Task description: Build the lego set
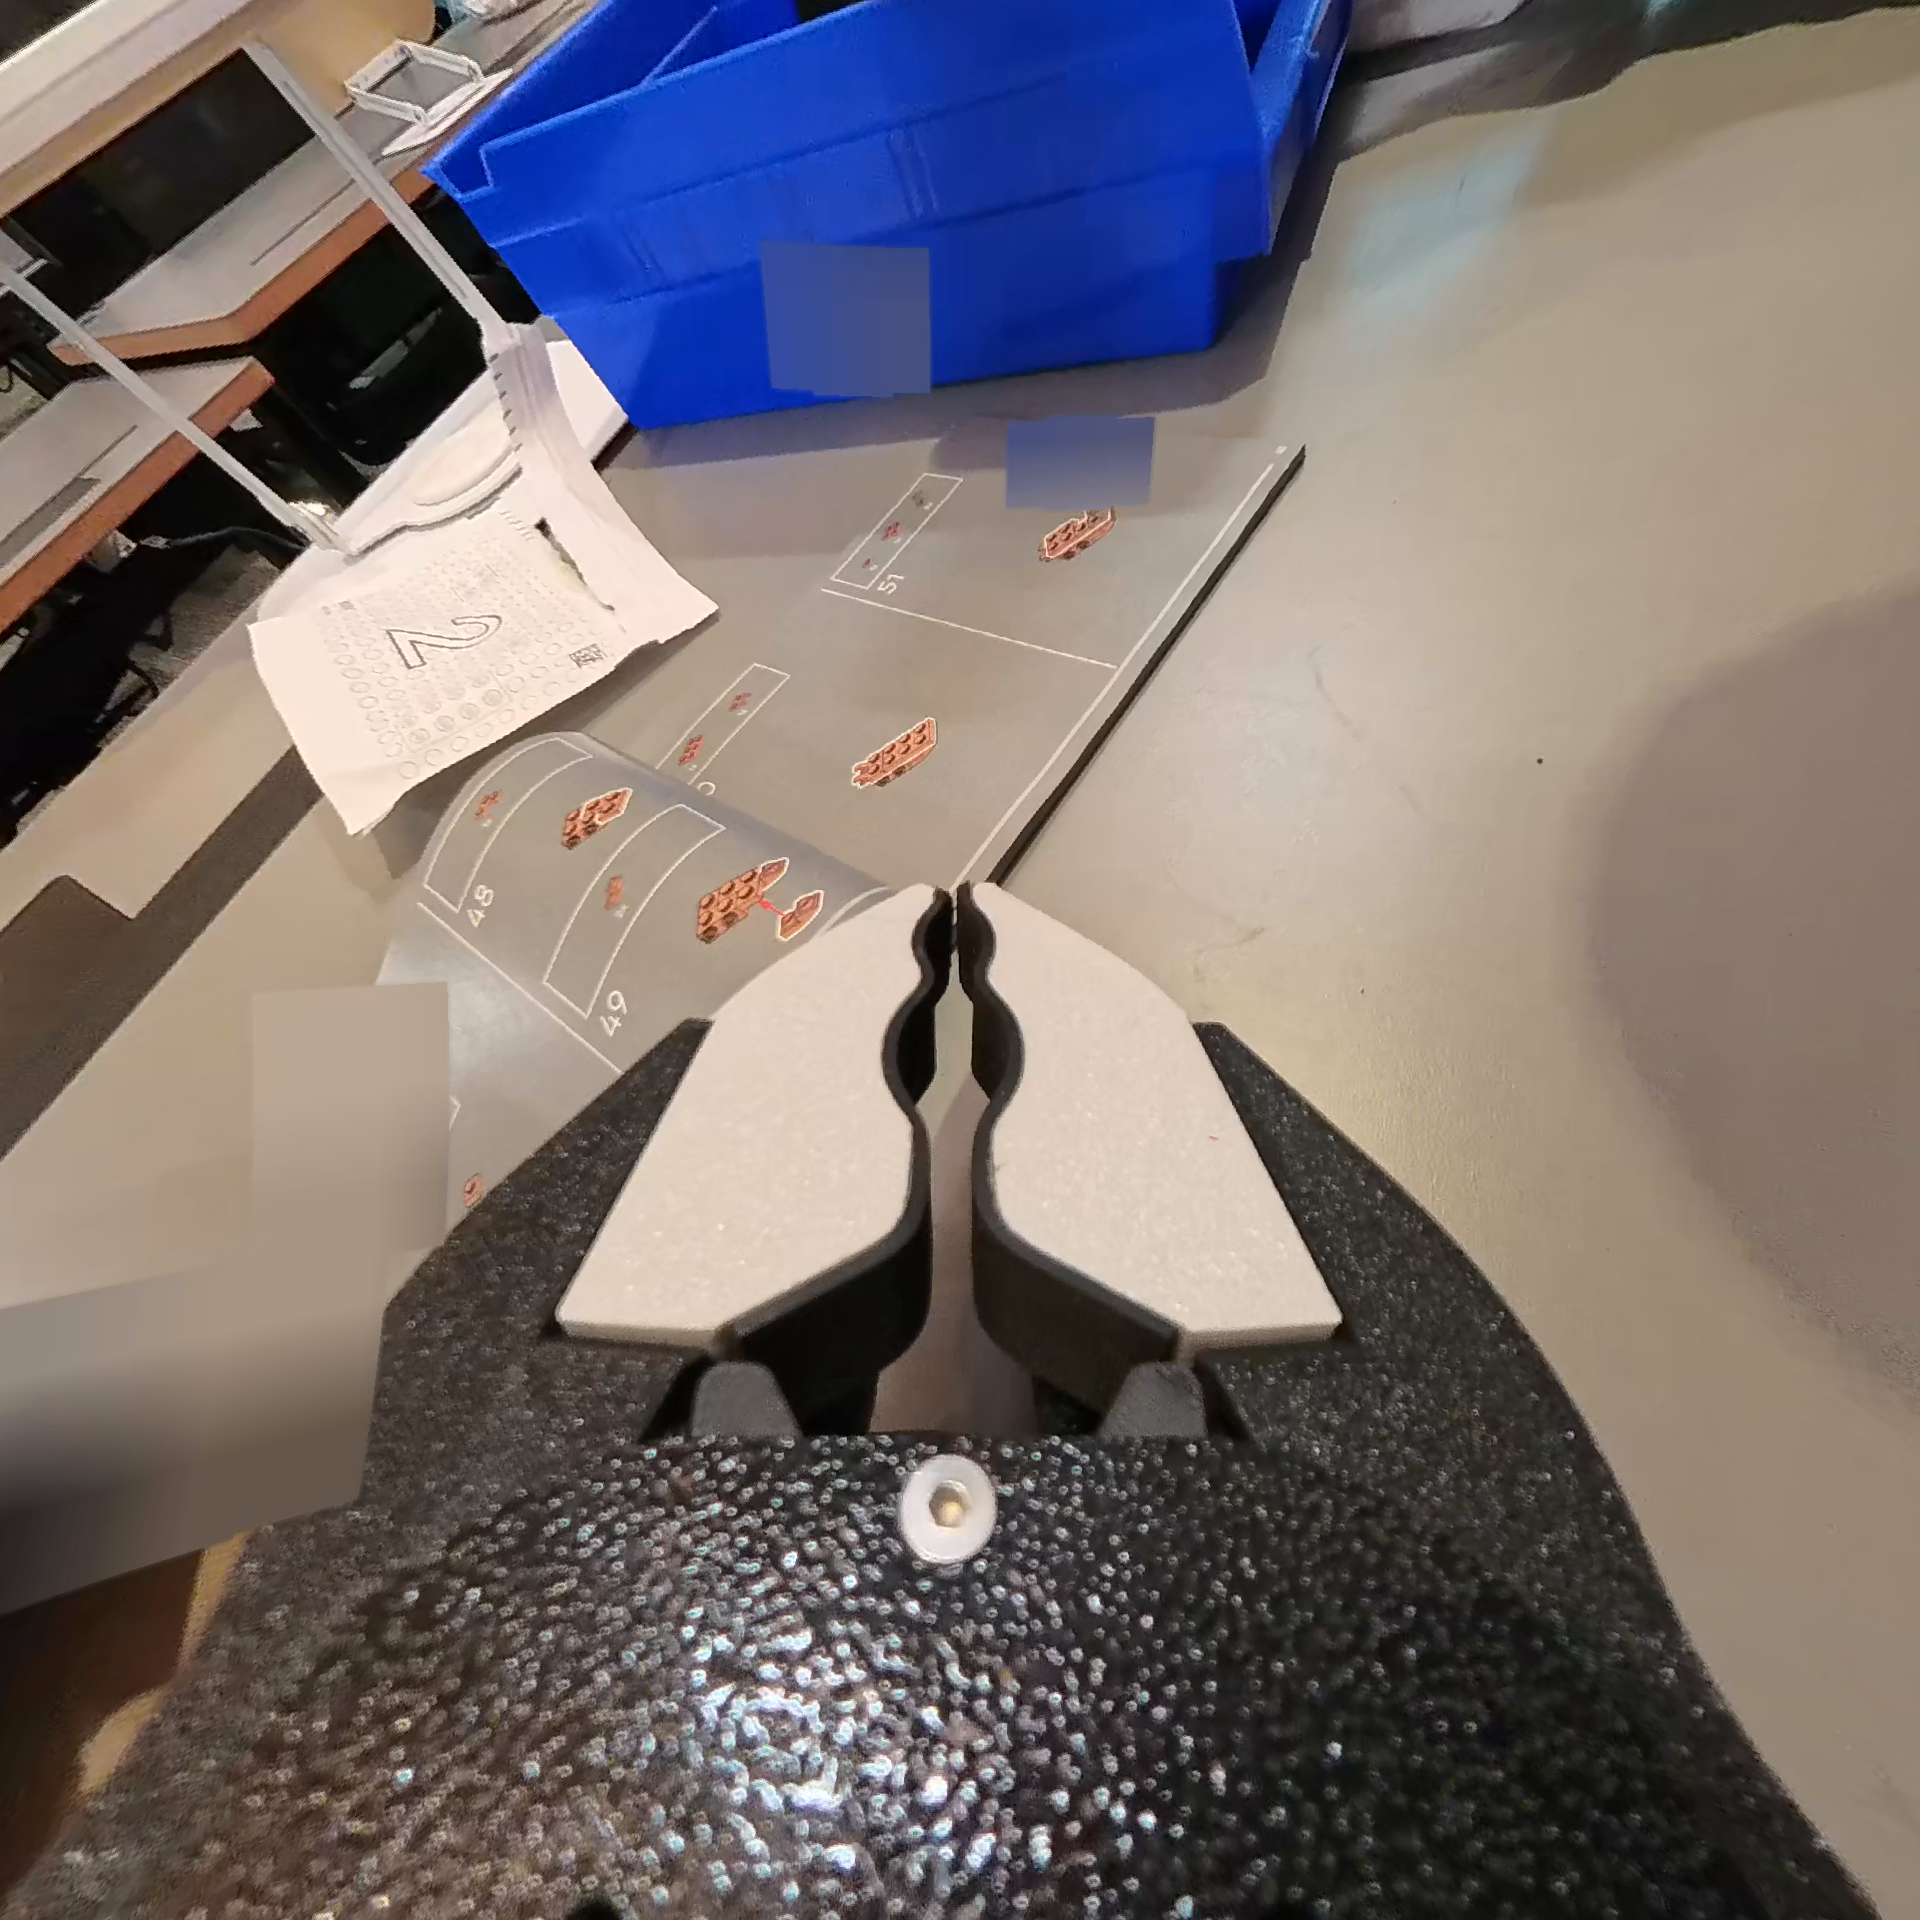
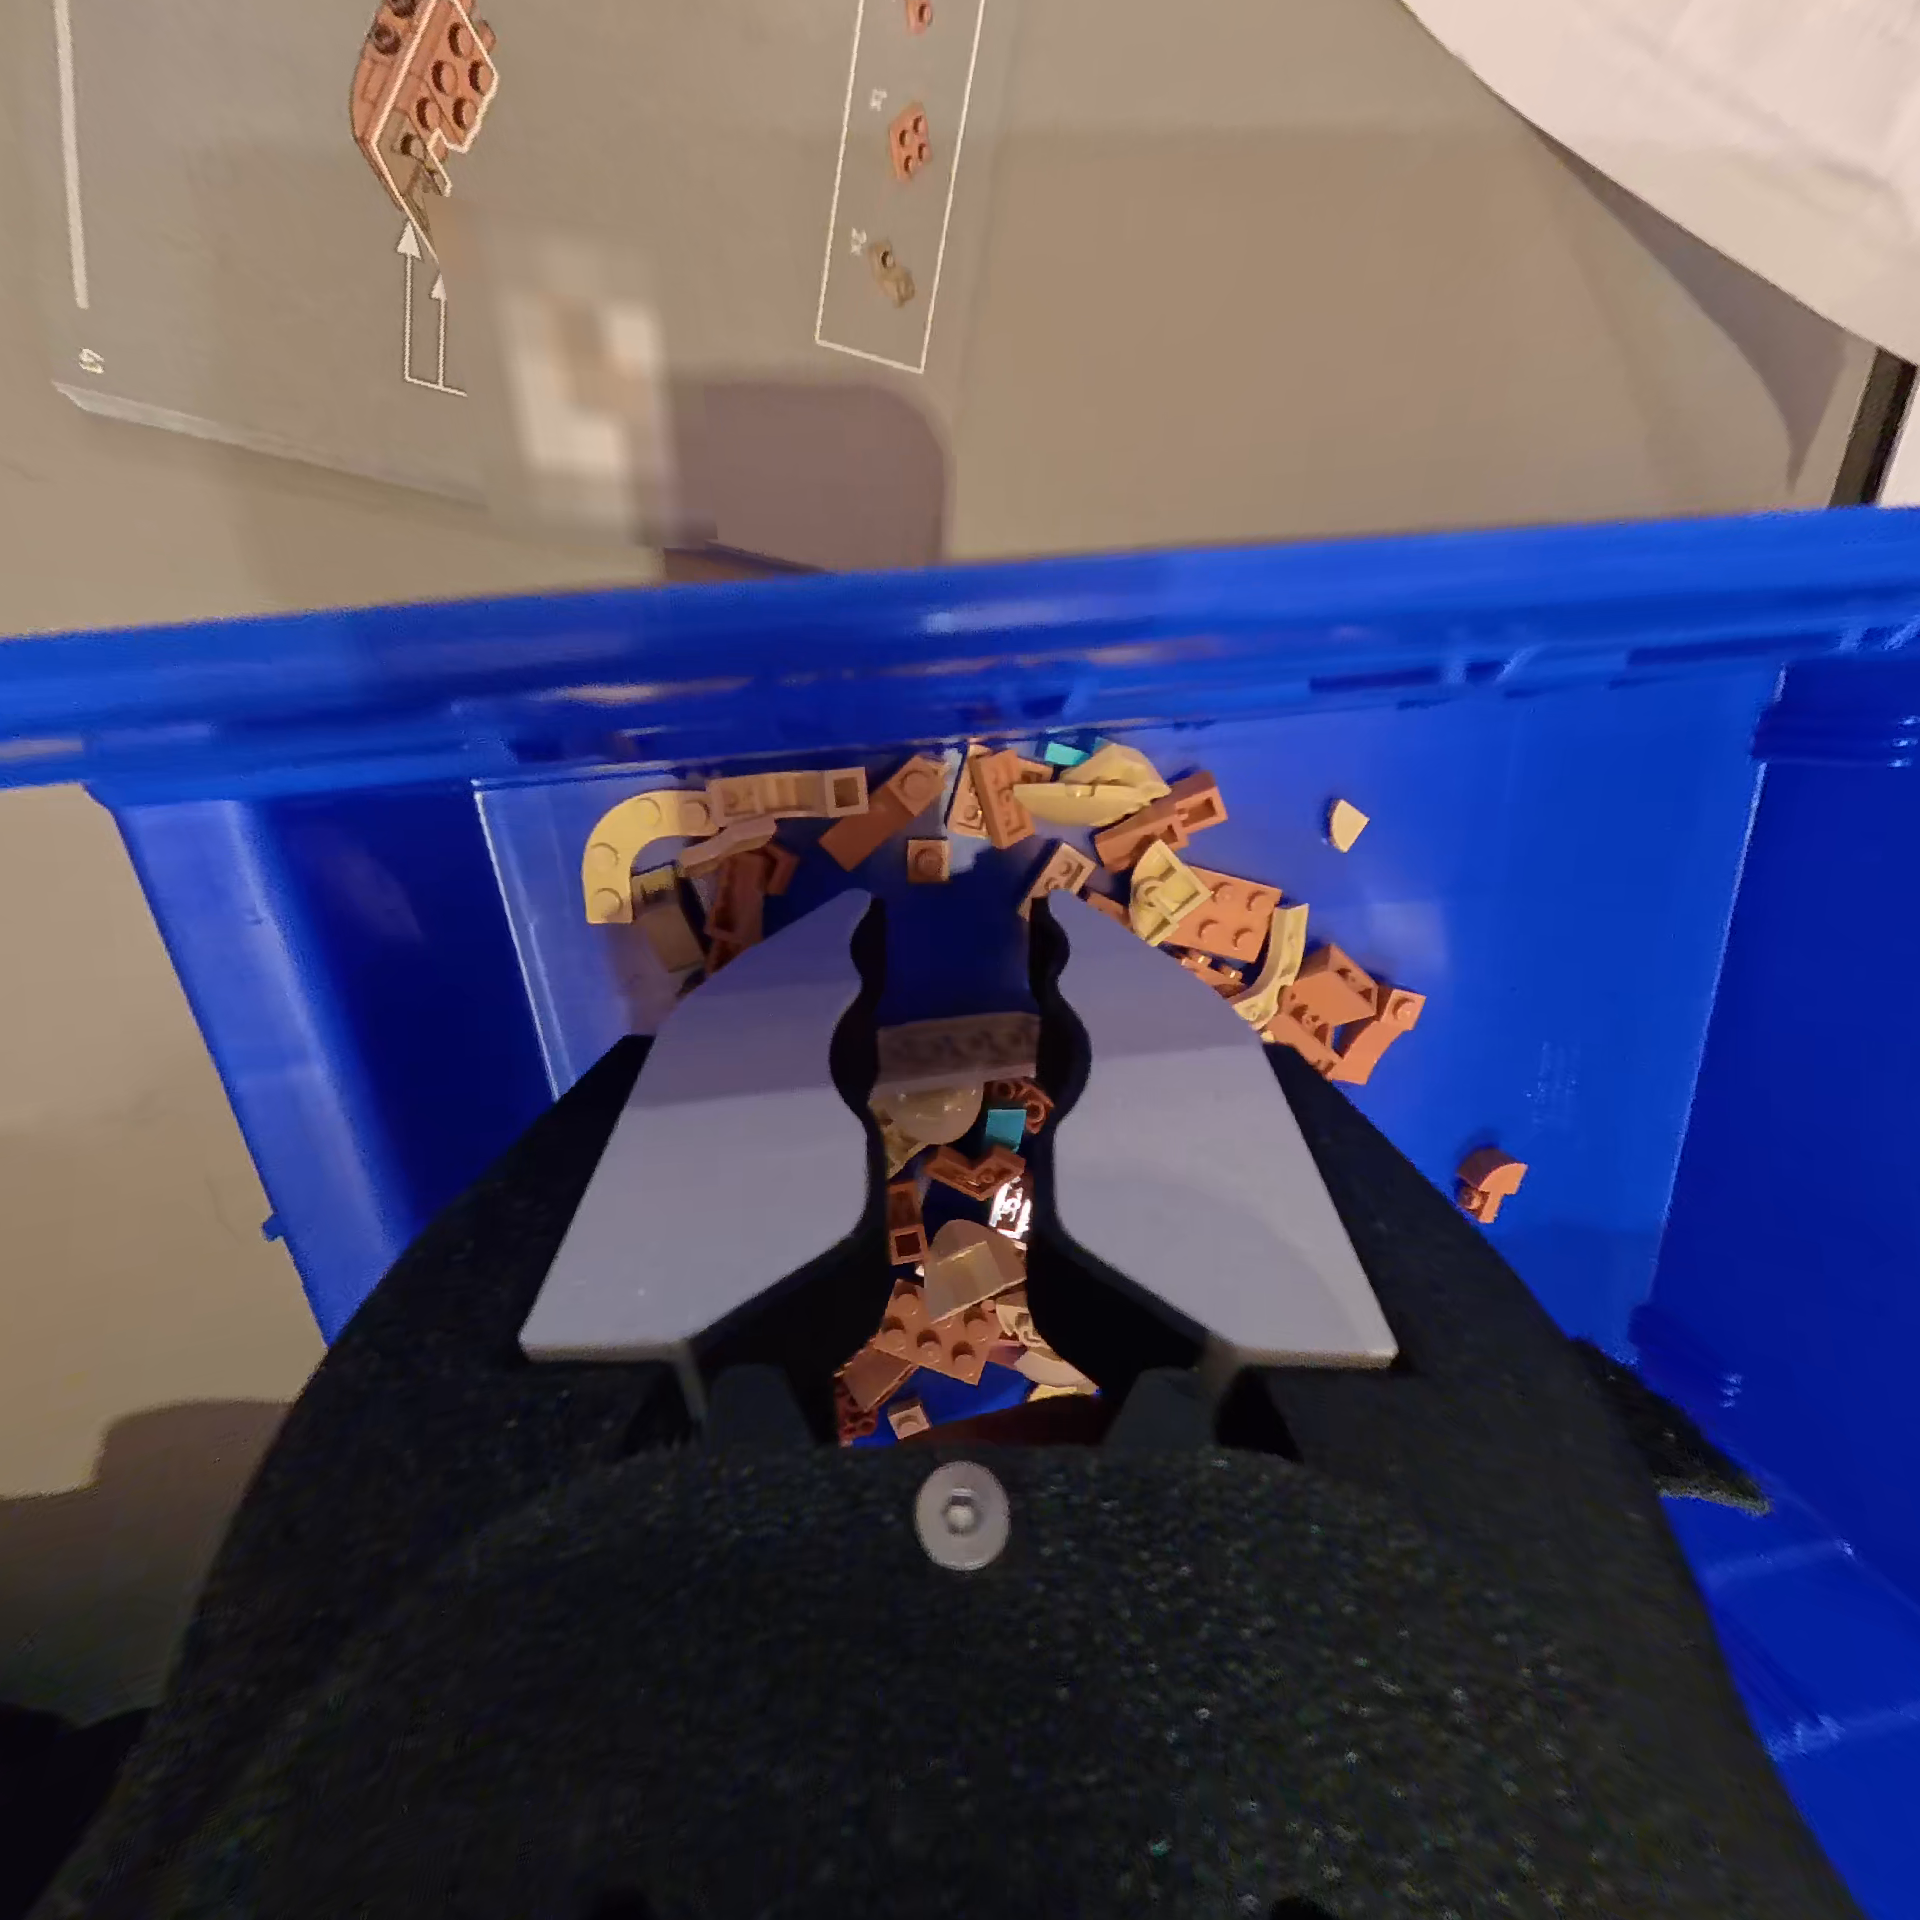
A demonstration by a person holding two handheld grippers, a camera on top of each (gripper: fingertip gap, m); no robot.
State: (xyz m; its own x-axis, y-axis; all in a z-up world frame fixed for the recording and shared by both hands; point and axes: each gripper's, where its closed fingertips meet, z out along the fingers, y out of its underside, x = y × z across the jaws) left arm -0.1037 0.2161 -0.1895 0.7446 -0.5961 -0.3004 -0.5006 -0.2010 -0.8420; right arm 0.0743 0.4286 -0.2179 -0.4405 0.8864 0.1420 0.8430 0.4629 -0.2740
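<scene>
The left wrist view looks forward and down along its gripper (image 1: 954, 904), low over the counter (image 1: 1558, 623), toward an open instruction booklet (image 1: 935, 665) with a blue bin (image 1: 883, 187) at the top of the frame. The right wrist view sits close above that bin (image 2: 935, 644), peering steeply into it, the booklet (image 2: 623, 208) at the upper left. Both views share the bin and booklet.

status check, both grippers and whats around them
Left gripper shut, empty, over the open instruction booklet. Right gripper inside the blue bin, clamping a tan plate above loose bricks.
</scene>
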